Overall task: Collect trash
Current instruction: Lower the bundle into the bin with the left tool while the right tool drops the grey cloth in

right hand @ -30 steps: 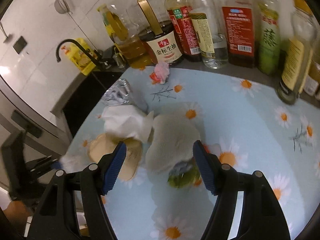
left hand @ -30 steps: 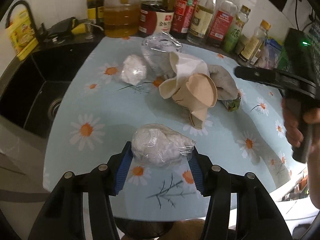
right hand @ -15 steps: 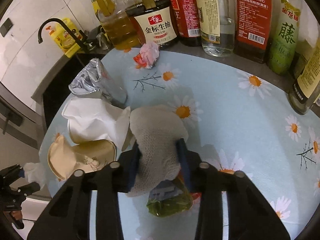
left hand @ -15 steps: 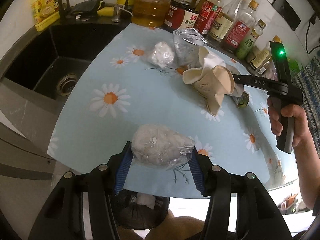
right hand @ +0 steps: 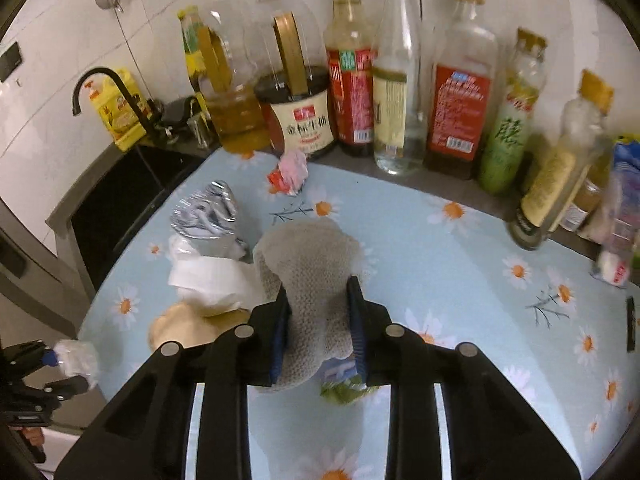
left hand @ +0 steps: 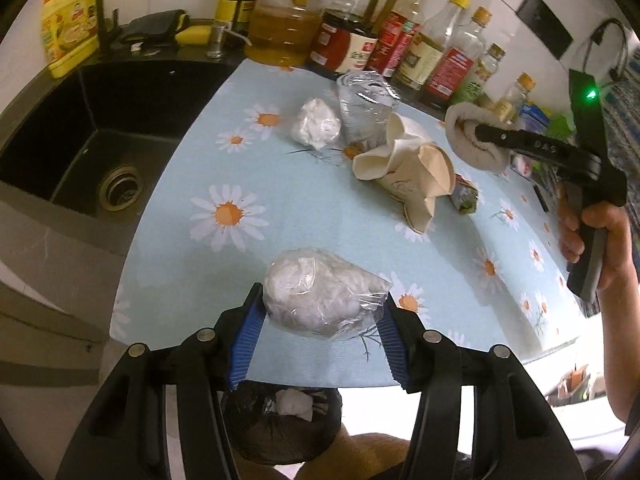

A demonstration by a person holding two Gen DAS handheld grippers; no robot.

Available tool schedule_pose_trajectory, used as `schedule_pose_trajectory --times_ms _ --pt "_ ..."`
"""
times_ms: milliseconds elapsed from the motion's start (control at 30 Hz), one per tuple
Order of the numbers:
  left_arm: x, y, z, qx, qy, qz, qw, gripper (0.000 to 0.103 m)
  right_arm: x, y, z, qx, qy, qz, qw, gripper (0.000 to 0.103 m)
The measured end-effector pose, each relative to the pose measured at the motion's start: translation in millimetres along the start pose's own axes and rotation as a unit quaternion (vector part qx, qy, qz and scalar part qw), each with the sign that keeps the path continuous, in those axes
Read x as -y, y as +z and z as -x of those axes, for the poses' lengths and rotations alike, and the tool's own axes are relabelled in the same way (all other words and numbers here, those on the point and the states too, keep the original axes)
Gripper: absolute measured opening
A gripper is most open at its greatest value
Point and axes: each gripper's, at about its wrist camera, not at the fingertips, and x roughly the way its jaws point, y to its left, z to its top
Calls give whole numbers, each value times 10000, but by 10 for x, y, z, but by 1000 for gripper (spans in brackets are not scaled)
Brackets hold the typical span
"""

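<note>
Between the right hand-held gripper (right hand: 318, 322) pads sits a grey cloth (right hand: 310, 264), clamped for lifting off the tabletop (right hand: 440, 248); left hand-held gripper (left hand: 318, 326) grips a wrapped wad (left hand: 320, 294) above the bin bag (left hand: 280, 424).

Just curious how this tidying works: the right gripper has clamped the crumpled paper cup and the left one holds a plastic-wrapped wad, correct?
Not quite. The right gripper is clamped on the grey cloth, not the paper cup, which lies on the table; the right wrist view shows it. The left gripper does hold the plastic-wrapped wad.
</note>
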Motion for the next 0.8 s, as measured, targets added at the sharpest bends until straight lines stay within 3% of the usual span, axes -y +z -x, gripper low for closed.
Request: schedule_pose_trajectory --times_ms 200,800 --pt "-30 -27 109 91 -267 -297 9992 52 -198 -128 512 555 -173 -196 9981 28" --pt "-210 -283 524 79 -998 -1083 9891 52 -1022 -820 1297 972 -730 -602 9908 29"
